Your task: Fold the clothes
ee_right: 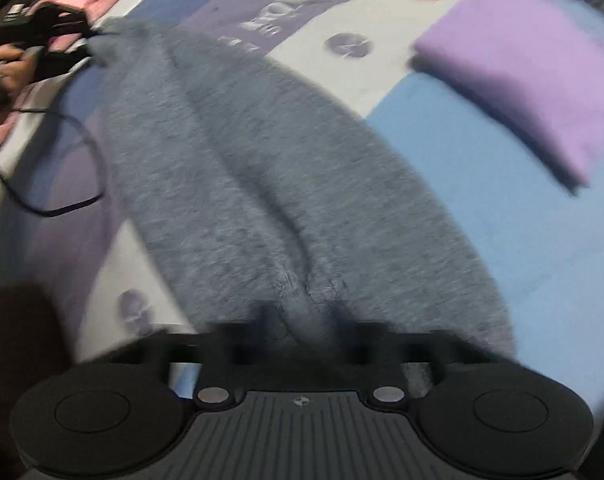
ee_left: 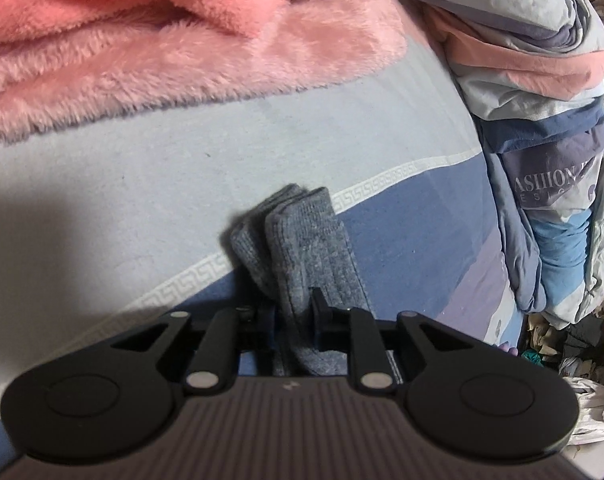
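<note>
A grey knit garment lies stretched across the bed between my two grippers. In the left wrist view its narrow doubled end sticks up past my left gripper, which is shut on it. In the blurred right wrist view my right gripper is shut on a pinched fold at the garment's other end. My left gripper also shows at that view's upper left, held by a hand and gripping the far end.
A pink fleece lies bunched beyond the left gripper. Piled bedding rises at its right. A folded purple garment sits on the patterned bedsheet. A black cable loops at the left.
</note>
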A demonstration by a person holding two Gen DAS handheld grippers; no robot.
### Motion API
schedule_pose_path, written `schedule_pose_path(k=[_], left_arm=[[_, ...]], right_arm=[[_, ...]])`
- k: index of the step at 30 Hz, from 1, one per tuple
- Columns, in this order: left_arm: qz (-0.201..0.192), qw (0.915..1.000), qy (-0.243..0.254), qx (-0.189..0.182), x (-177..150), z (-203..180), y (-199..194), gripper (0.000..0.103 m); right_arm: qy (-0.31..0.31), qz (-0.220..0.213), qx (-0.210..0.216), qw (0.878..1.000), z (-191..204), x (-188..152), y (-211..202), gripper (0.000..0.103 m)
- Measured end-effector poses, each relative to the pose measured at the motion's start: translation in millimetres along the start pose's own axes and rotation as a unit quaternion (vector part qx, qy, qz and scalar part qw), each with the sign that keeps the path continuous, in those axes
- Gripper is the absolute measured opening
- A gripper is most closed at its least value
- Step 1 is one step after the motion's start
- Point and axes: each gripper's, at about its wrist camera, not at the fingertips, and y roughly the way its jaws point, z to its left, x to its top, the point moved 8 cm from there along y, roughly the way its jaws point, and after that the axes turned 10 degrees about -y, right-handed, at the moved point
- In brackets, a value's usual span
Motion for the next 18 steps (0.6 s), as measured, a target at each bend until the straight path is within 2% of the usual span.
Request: schedule_pose_path(k=[2,5,7,9,11,13,18], left_arm=[[0.000,1.0000,0.001,0.000,0,-1,0,0.020],[0.002,0.9999,-0.008,-0.007,2,1,2,0.020],[0.002,0.9998,-0.014,-0.010,1,4,-1,0.020],[0.002,0.9997,-0.020,-0.013,2,5,-1,0.020],[0.001,0.9994,-0.031,-0.016,2,8,-1,0.020],[-0.001,0.9989,-0.044,-0.017,2,9,-2,0.020],[0.001,0.9990,-0.043,-0.010,5,9,-1,0.020]], right_arm=[[-0.043,0.000,0.002,0.999,12,2,-21,0.006],[-0.075,-0.014,0.000,0.997,20,4,-51,0.006],[-0.050,-0.041,-0.014,0.998,7,12,-74,0.005],[0.005,-0.068,-0.036,0.997,-25,22,-85,0.005],[0.058,-0.073,-0.059,0.994,-64,29,-79,0.006],[0.074,-0.056,-0.074,0.993,-88,37,-57,0.006],[0.094,0.013,-0.079,0.992,-105,48,20,0.008]])
